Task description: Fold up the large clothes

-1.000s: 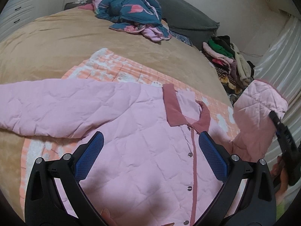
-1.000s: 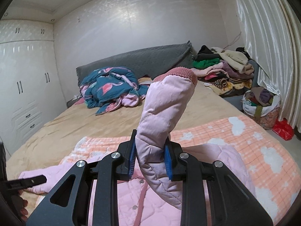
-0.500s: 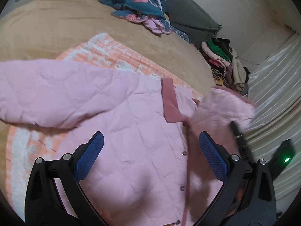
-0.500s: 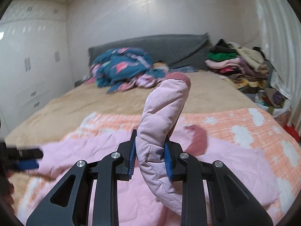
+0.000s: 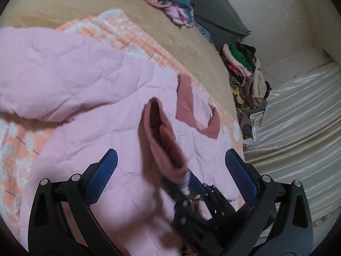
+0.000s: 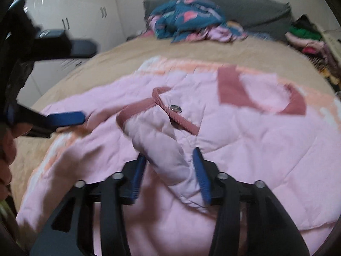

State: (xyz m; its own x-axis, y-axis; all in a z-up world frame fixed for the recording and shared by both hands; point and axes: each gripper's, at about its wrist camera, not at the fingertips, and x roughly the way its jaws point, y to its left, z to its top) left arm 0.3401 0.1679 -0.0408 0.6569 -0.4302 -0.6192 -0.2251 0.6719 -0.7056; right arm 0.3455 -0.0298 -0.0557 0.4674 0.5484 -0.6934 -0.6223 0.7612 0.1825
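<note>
I see the pink quilted jacket (image 5: 89, 98) lying flat on the bed (image 5: 64, 6), front side up, on top of an orange checked blanket (image 5: 127, 32) that covers the tan bedspread. Its dusty-rose collar (image 5: 185, 102) points toward the grey headboard (image 5: 217, 19). One sleeve stretches out to the left in my left wrist view. The other sleeve (image 6: 162, 140) is folded across the chest of the jacket, and its ribbed rose cuff (image 6: 177, 115) lies just beside a metal snap button (image 6: 175, 108).

My right gripper (image 6: 168, 177) is at this folded sleeve. Its jaws are opening: the sleeve is between the two blue pads (image 6: 201, 179), but a gap shows on the right side, so the pads do not press on it. In the left wrist view the same gripper (image 5: 187, 183) comes in from below, with the cuff opening (image 5: 155, 115) turned toward the camera.

My left gripper (image 5: 170, 164) hovers over the middle of the jacket with its jaws wide apart and nothing between them.

At the far end of the bed there is a crumpled teal garment with pink flamingo prints (image 6: 185, 19). A stack of mixed clothes (image 5: 245, 72) stands beside the bed near a shiny cream curtain (image 5: 298, 111). White wardrobe doors (image 6: 74, 10) show behind the left gripper (image 6: 64, 118) in the right wrist view, which is rather blurred
</note>
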